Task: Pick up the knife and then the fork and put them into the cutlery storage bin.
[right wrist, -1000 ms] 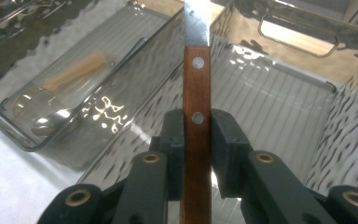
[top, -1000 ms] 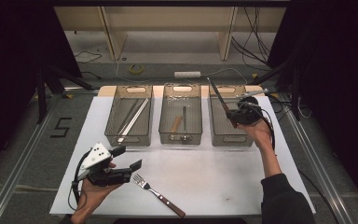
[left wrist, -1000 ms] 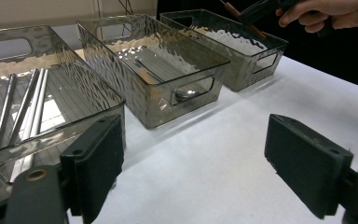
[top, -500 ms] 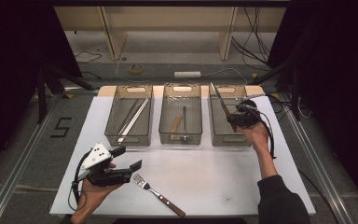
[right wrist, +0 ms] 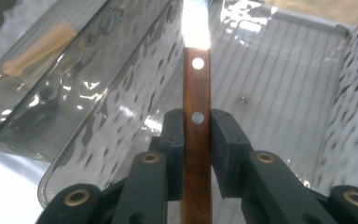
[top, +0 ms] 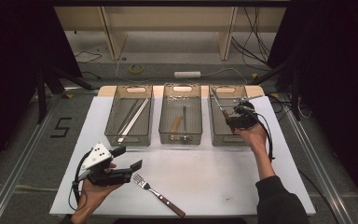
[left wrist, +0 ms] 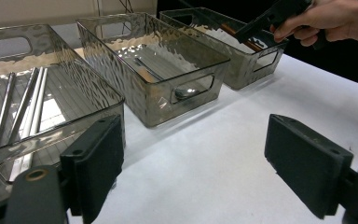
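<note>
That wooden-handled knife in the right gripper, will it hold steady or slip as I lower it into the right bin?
The knife looks rigid, so it shouldn't flex. The right gripper pinches only its narrow handle, with the blade reaching far past the pads, so it may pivot if the tip touches the right bin. The smooth, riveted wood might slide somewhat.

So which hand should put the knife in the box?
The right. Its gripper already clamps the knife by its wooden handle above the right-hand bin. The left gripper sits open and empty, far off beside the fork.
</note>
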The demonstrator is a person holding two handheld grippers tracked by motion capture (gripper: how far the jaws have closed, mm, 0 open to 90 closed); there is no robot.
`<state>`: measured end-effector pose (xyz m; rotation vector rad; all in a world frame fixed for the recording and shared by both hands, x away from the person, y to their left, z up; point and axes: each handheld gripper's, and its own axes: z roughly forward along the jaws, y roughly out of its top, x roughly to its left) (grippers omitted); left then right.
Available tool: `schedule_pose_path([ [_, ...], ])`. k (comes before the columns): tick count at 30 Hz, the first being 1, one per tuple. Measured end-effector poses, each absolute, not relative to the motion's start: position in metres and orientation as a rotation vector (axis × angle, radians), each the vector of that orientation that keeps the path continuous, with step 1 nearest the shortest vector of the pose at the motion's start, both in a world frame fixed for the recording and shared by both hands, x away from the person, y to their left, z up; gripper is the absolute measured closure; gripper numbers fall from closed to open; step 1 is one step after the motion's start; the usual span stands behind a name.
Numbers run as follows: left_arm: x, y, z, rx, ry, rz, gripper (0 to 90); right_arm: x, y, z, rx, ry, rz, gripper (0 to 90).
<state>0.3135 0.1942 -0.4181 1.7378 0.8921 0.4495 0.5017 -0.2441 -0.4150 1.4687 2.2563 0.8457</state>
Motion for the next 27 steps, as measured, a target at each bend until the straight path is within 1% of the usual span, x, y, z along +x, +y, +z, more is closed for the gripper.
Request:
schedule_pose_path([
  [1, 0.314, 0.194, -0.418, 1.734, 0.894, 0.447, 19.1, 0.502, -0.244, -0.416, 1.477, 2.257, 0.843, 74.6],
  [4, 0.314, 0.194, -0.419, 1.740, 0.896, 0.451, 19.1, 0.503, -0.243, -0.415, 1.506, 2.271, 0.876, 60.6],
  [6, 0.314, 0.194, -0.418, 1.735, 0.895, 0.449, 19.0, 0.502, -0.243, -0.413, 1.498, 2.261, 0.884, 57.0],
  [17, 0.314, 0.195, -0.418, 1.739, 0.895, 0.453, 18.9, 0.483, -0.231, -0.396, 1.374, 2.294, 0.973, 45.9],
  [19, 0.314, 0.194, -0.418, 1.738, 0.899, 0.452, 18.9, 0.477, -0.226, -0.392, 1.331, 2.316, 0.995, 43.1],
  [27, 0.313, 0.195, -0.418, 1.737, 0.897, 0.457, 18.9, 0.437, -0.203, -0.383, 1.163, 2.399, 1.136, 39.3],
])
